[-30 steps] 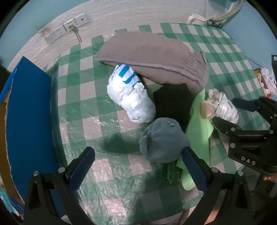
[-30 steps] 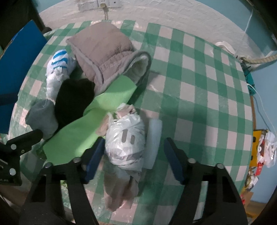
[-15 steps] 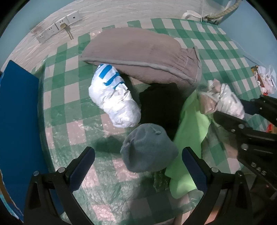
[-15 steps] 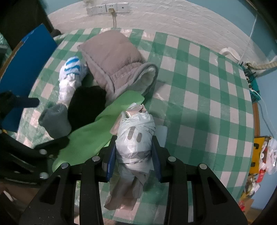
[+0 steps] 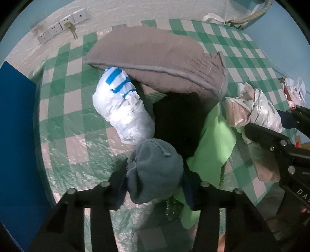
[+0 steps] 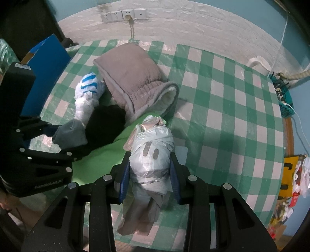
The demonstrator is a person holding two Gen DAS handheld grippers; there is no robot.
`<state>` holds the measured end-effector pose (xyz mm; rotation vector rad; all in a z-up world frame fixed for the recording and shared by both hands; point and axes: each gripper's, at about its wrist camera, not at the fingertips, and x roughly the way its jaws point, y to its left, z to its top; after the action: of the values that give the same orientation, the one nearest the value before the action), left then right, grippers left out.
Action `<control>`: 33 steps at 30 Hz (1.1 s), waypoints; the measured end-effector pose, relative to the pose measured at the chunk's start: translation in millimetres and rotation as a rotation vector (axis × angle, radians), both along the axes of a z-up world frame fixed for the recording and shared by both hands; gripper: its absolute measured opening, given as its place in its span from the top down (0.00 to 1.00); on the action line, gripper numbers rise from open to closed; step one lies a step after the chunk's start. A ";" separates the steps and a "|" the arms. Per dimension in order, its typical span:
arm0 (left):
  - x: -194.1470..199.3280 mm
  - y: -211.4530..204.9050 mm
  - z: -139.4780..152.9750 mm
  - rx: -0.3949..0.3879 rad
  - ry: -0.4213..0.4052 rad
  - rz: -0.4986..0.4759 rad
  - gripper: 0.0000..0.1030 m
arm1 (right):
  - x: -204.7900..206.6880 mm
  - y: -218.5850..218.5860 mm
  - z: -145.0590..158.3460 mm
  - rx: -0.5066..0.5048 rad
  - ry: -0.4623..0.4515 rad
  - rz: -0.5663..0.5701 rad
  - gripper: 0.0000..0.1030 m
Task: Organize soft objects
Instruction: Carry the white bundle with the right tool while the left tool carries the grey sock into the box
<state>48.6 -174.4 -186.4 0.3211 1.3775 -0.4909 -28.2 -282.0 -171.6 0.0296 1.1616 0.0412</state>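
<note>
A grey-blue fleece bundle (image 5: 153, 155) lies on the checked table, against a black soft bundle (image 5: 178, 116) and a green cloth (image 5: 215, 139). My left gripper (image 5: 155, 178) points down over it with its jaws closing, both pads pressing into its sides. A silver plastic-wrapped bundle (image 6: 153, 139) with pink cloth inside sits between the blue pads of my right gripper (image 6: 150, 162), which is shut on it above the green cloth (image 6: 96, 155). A white bundle with blue stripes (image 5: 124, 114) lies beside a folded brown-grey blanket (image 5: 155, 58).
The green-and-white checked tablecloth (image 6: 222, 97) is bare on its right half. A blue box (image 5: 17, 135) stands at the table's left edge. Wall sockets (image 6: 124, 15) sit behind. Bags and clutter (image 6: 296, 174) hang off the right side.
My left gripper came down over the grey-blue bundle and closed from wide open onto it. My right gripper closed on the silver bundle and raised it slightly.
</note>
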 end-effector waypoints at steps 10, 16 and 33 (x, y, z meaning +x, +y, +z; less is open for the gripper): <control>1.6 24.9 24.5 -0.034 -0.042 0.029 0.62 | 0.7 10.7 16.2 -0.002 -0.021 0.028 0.65; -27.4 36.0 48.3 -0.026 -0.102 0.039 0.65 | 3.7 22.3 31.4 -0.002 -0.049 0.052 0.66; -35.0 107.6 101.5 0.001 -0.226 0.120 0.70 | 20.4 70.6 85.9 0.023 -0.131 0.125 0.66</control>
<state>13.6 -66.7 -85.0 0.2837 1.1695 -0.3433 -7.7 -211.4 -85.7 -0.0250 1.0313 0.1652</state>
